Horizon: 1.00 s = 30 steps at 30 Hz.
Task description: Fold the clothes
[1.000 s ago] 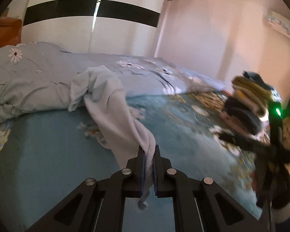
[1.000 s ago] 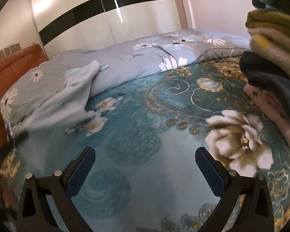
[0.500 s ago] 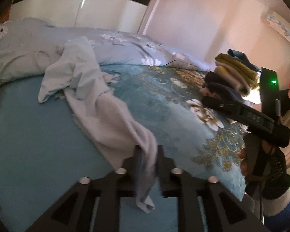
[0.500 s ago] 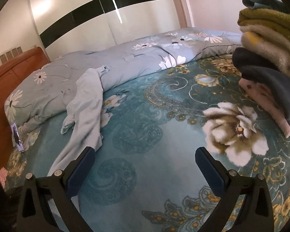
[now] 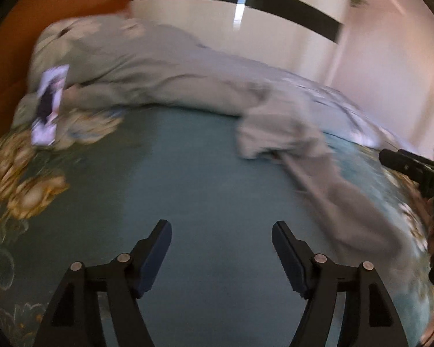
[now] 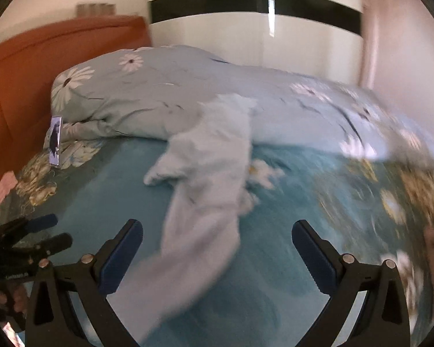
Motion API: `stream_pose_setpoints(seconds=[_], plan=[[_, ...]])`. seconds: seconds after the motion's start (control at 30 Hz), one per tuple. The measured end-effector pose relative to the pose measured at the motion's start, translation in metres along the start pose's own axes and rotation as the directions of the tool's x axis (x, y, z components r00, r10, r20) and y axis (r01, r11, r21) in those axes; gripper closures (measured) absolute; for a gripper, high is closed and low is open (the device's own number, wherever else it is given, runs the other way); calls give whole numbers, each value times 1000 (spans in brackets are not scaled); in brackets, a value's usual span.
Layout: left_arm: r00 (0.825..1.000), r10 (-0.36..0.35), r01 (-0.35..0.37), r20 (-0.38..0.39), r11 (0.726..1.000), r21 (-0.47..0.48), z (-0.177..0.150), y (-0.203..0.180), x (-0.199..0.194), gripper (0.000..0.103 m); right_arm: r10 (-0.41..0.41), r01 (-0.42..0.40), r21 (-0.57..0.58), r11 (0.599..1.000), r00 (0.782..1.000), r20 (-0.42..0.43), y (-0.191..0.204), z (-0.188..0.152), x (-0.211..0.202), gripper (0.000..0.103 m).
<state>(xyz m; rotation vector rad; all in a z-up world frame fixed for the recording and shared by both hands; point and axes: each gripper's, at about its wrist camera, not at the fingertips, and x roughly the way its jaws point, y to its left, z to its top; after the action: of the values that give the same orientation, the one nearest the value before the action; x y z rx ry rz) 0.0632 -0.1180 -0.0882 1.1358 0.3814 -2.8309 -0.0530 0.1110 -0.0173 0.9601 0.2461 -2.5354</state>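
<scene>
Lying lengthwise, pale garment (image 6: 208, 190) runs from duvet (image 6: 165, 92) toward camera.

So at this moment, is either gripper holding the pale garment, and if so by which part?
Nothing is held. The left gripper and right gripper are both open, and the pale garment lies loose on the bed.

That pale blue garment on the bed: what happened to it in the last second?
The left tool let go of the pale garment and swung left, away from it; its jaws now stand open and empty. The garment lies stretched on the bedspread. The right tool stayed open.
</scene>
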Motion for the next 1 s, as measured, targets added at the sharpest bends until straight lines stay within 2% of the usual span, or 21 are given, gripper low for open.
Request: stream_pose_setpoints(seconds=[0.03,0.2,0.3,0.37,0.43,0.53,0.6,0.7,0.8,0.83,0.87,0.9,1.0], plan=[[1000,26,-26,1,999,-27,-1,11,3,28,-5,5,-29,1000,1000,-6,7,9,11,0],[999,32,-32,-3,994,-107,-4,38,13,28,-1,-16,-167,986,995,-103,49,32,75,3],[999,35,-35,-6,987,-154,-5,54,20,28,-19,-25,-252,967,985,-172,75,39,111,13],[999,37,-38,-9,982,-185,-6,65,24,28,-55,-14,-317,948,977,-208,90,38,133,21],[1000,30,-31,-7,978,-209,-8,72,26,28,-95,-1,-371,929,966,-239,103,37,153,24],[1000,7,-6,2,973,-232,-11,77,28,28,-201,58,-472,880,945,-257,118,32,180,27],[1000,-9,10,8,969,-248,-13,80,29,27,-246,91,-518,850,939,-239,126,31,191,28],[999,-36,39,19,962,-270,-15,84,30,27,-258,101,-516,851,935,-242,129,36,200,32],[998,-55,61,29,956,-288,-15,87,29,27,-253,101,-495,863,934,-251,126,43,202,64],[998,-56,63,31,955,-288,-15,88,28,27,-252,105,-484,869,935,-248,123,45,200,80],[998,-55,61,29,956,-288,-15,87,28,27,-239,111,-454,884,942,-234,117,49,192,86],[998,-51,56,26,957,-284,-15,87,29,27,-225,117,-420,900,950,-218,110,53,184,88],[999,-42,45,17,963,-267,-14,84,30,27,-115,73,-224,972,977,-180,72,67,145,95]])
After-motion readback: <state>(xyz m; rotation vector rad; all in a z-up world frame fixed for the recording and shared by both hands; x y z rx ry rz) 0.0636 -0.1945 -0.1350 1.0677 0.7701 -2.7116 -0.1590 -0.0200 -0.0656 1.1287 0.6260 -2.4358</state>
